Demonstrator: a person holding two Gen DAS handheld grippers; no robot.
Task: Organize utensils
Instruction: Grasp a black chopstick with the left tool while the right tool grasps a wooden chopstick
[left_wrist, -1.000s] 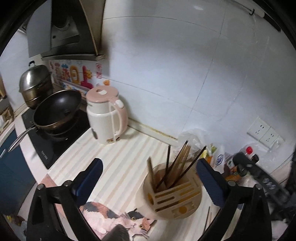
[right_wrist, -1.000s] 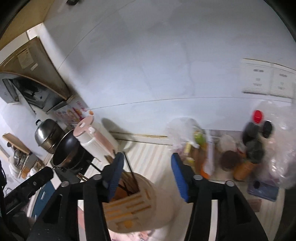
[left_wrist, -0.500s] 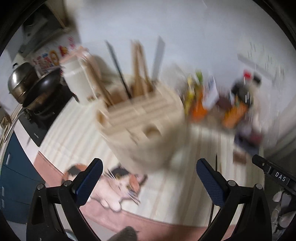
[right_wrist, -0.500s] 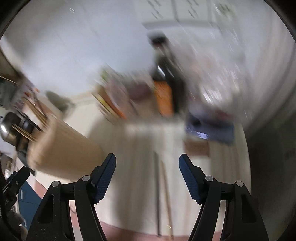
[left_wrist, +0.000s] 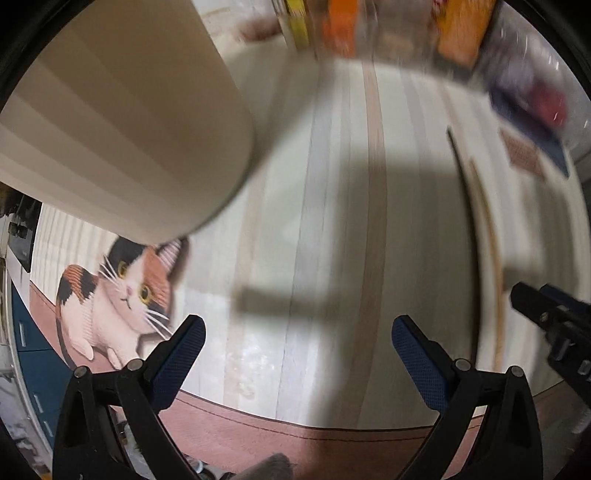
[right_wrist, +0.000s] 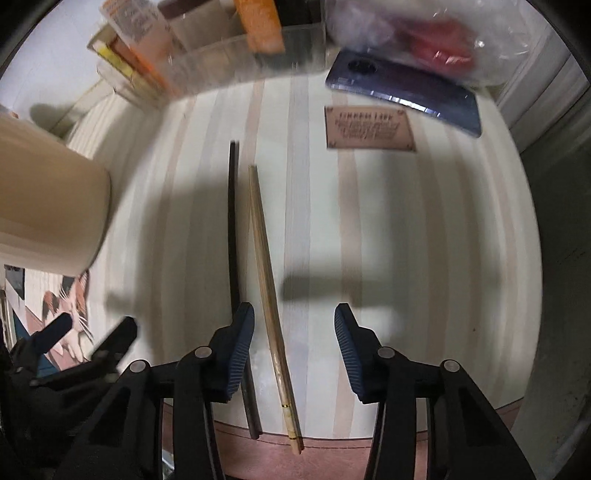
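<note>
Both tongs point straight down at the worktop (right_wrist: 424, 229), which is covered by a smooth mat with pale lengthwise stripes, a reddish-brown border and a printed calico cat (left_wrist: 122, 295).

Right tongs (right_wrist: 294, 332): black frame, blue ribbed pads. The jaws have just been closing and now stand part open, with clear gaps to either side of a light wooden chopstick (right_wrist: 266, 266) that lies flat between them; pads not touching it. The stick is slim and tapered, with thin gold bands near its thick end at the mat border. A black chopstick (right_wrist: 232, 221), matte and straight, lies just beside it on the left, nearly parallel; its near end passes under the left pad.

Left tongs (left_wrist: 297, 345): jaws wide apart, nothing between them but bare striped mat.

The utensil holder (left_wrist: 122, 122), a beige, smooth, round-walled tub, stands on the mat left of both chopsticks, well apart from them.

At the far edge: a dark blue phone (right_wrist: 406, 92), glossy, lying flat; a small pinkish label patch (right_wrist: 369, 129) on the mat; blurred cartons and a crinkled clear bag.
</note>
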